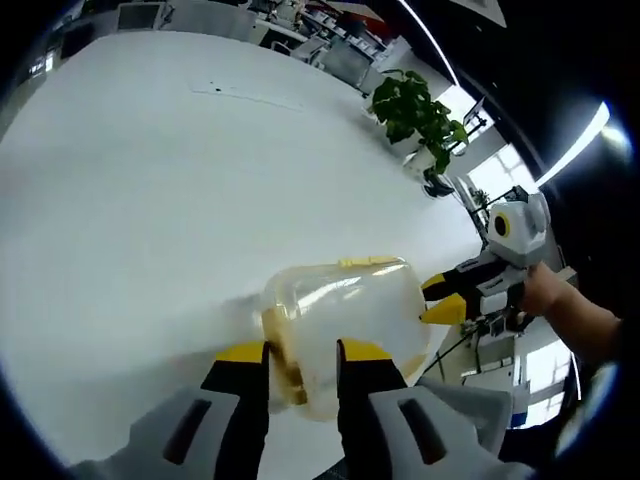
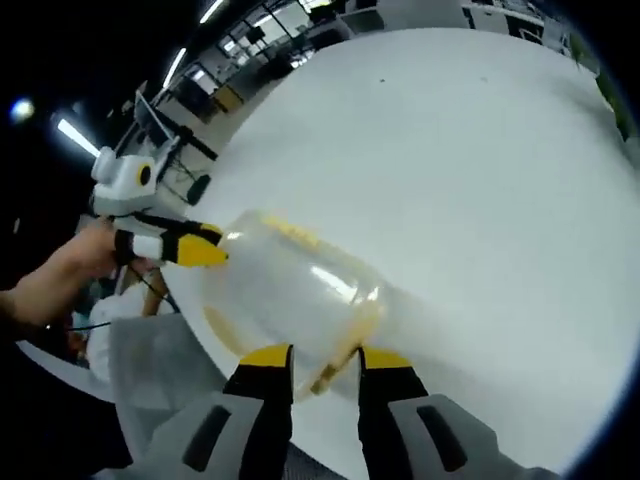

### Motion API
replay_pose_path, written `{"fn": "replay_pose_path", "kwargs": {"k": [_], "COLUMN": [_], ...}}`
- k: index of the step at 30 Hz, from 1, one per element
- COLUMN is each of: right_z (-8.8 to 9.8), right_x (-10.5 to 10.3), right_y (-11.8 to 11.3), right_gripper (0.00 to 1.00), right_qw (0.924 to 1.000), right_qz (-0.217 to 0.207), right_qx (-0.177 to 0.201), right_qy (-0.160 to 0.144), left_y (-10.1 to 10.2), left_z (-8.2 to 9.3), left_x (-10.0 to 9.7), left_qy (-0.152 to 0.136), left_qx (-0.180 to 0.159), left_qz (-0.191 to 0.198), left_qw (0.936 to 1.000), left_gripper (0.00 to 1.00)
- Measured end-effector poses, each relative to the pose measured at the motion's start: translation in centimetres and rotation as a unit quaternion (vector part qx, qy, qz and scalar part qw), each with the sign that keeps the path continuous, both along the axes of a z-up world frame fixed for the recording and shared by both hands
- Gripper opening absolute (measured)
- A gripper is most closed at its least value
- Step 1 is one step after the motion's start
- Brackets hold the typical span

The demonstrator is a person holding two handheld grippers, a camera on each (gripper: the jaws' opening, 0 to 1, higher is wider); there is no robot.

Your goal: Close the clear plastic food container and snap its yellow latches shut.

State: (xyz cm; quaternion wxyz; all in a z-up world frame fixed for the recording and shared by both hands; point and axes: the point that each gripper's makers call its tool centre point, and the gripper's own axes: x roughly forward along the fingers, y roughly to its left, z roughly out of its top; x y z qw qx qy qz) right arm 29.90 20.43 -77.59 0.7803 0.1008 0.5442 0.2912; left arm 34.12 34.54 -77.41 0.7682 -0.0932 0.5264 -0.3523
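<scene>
In the left gripper view, the left gripper (image 1: pixel 303 352) rises from six o'clock, its two yellow-tipped jaws standing a narrow gap apart. Between them sits the near rim of the clear plastic food container (image 1: pixel 345 325), where a yellow latch (image 1: pixel 284 352) runs along the edge; the jaws look closed on that rim, though whether they truly pinch it is hard to tell. The container lies just below centre, toward five o'clock, resting on the white table (image 1: pixel 170 190). At about three o'clock the right gripper (image 1: pixel 442 300) comes in with its yellow tips touching the container's far side, held by a hand (image 1: pixel 548 295). A potted plant (image 1: pixel 415 115) stands at one o'clock beyond the table edge.

In the right gripper view, the right gripper (image 2: pixel 325 362) rises from six o'clock, jaws slightly parted, with the container's (image 2: pixel 290 290) rim and a yellow latch (image 2: pixel 335 370) between them. The container lies just left of centre on the table (image 2: pixel 480 180). At nine o'clock the left gripper (image 2: pixel 205 248) meets the container's opposite end with its yellow tips, gripped by a hand (image 2: pixel 75 262).
</scene>
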Motion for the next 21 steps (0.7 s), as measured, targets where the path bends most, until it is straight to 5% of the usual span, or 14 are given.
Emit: {"fn": "replay_pose_path", "kwargs": {"k": [5,11,21], "right_z": [0.3,0.3,0.4], "right_x": [0.1,0.1,0.1], "right_y": [0.2,0.2,0.3], "right_gripper": [0.22,0.23,0.26], "right_qw": [0.9998,0.9988,0.9956], "right_qz": [0.016,0.043,0.078], "right_qx": [-0.009,-0.024,-0.049], "right_qy": [-0.002,0.003,-0.020], "left_y": [0.5,0.5,1.5], "left_z": [-0.1,-0.1,0.6], "left_x": [-1.6,-1.7,-1.7], "left_qy": [0.020,0.011,-0.069], "left_qx": [0.007,-0.008,0.019], "left_qz": [-0.023,-0.028,-0.112], "left_qw": [0.9995,0.9995,0.9911], "left_gripper": [0.24,0.26,0.23]}}
